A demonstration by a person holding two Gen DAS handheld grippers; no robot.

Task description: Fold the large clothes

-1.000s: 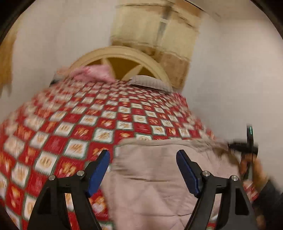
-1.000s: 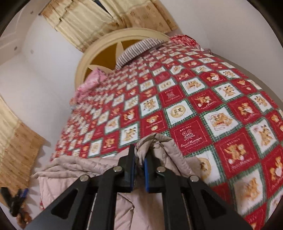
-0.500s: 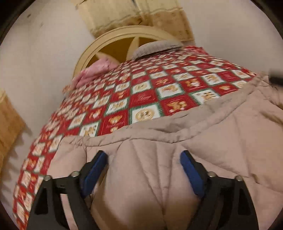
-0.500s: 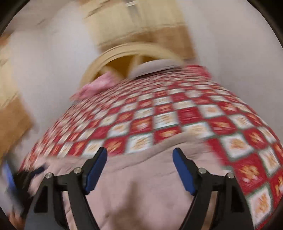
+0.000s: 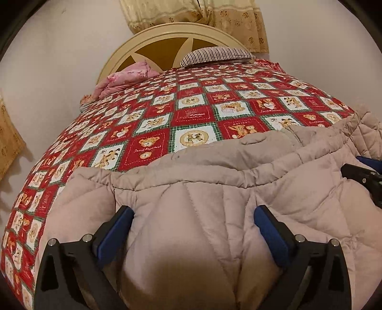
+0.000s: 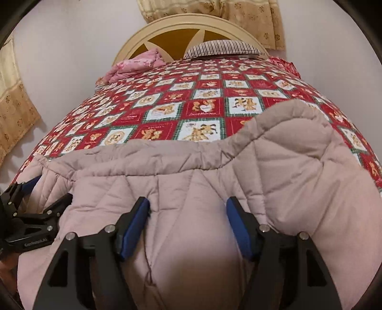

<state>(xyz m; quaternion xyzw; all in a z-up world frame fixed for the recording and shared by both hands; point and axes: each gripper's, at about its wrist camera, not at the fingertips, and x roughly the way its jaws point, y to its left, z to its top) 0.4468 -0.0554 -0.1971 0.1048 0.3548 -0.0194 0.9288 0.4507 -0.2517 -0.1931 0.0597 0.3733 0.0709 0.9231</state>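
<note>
A pale pink-beige quilted jacket (image 5: pixel 214 186) lies spread over the near part of the bed, its seamed edge running across both views (image 6: pixel 167 159). My left gripper (image 5: pixel 193 214) sits low over it, jaws opening very wide, with a puffy bulge of jacket between the blue pads (image 5: pixel 124 221) and no pinch. My right gripper (image 6: pixel 188 207) hovers over the same jacket further right; its jaws are closing around a hump of fabric without squeezing it. Each gripper shows at the edge of the other's view: the left gripper (image 6: pixel 31 209) and the right gripper (image 5: pixel 363 174).
The bed's red patchwork quilt with teddy-bear squares (image 5: pixel 191 114) stretches back to a cream arched headboard (image 5: pixel 172 31). A striped pillow (image 5: pixel 214 54) and a crumpled pink cloth (image 5: pixel 126 78) lie at its head. Beige curtains (image 5: pixel 191 12) hang behind, and another curtain (image 6: pixel 14 102) on the left.
The right gripper was shut on a fold of the jacket, let it go and opened. Both grippers came down close over the jacket, and the left jaws spread wider.
</note>
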